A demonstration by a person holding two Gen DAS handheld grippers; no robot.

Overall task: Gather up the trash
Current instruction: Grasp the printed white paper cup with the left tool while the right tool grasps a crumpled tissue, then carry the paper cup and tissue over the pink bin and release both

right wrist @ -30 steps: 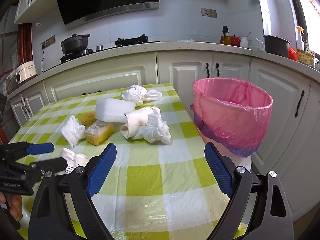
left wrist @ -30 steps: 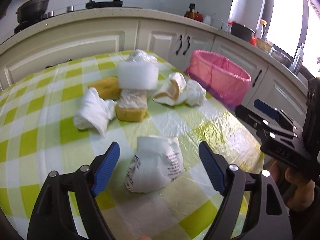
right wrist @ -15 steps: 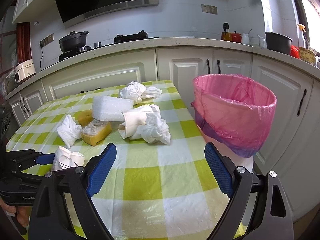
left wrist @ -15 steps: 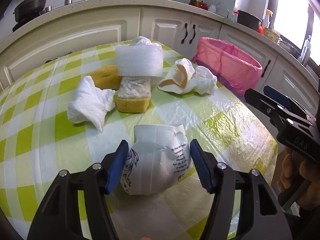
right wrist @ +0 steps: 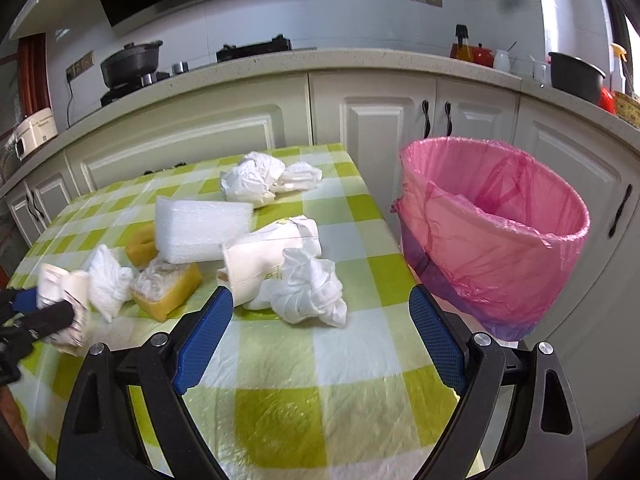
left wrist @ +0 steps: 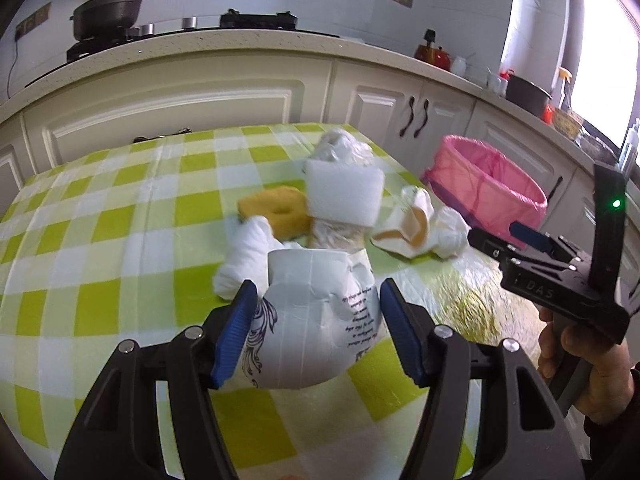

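Blue rubber pads on the left gripper (left wrist: 318, 330) are clamped on a crumpled white paper cup (left wrist: 320, 320) with black print on it, bottom centre of the left wrist view, and it looks lifted just clear of the green and white checked tablecloth (left wrist: 120, 220). The jaws were closing within the last second and now press on both sides of the cup. In the right wrist view the same cup shows blurred at the left edge (right wrist: 64, 304). The right gripper (right wrist: 320, 330) fills the bottom of its own view with jaws wide apart and nothing between them, just bare cloth under it. Just past its fingertips sits a crumpled white tissue (right wrist: 308, 288) touching a squashed cup with a tan inside (right wrist: 268, 256). Left of that is a yellow sponge (right wrist: 168, 288) topped with something white (plastic wrap maybe, can't tell), a white foam block (right wrist: 200, 228) leaning over a second yellow sponge (right wrist: 142, 244), and another tissue wad (right wrist: 108, 280). Further back, upper centre, a scrunched white plastic bag (right wrist: 256, 178). The bin with the pink liner (right wrist: 492, 232) stands off the table's right edge, near the white cabinets (right wrist: 380, 128).
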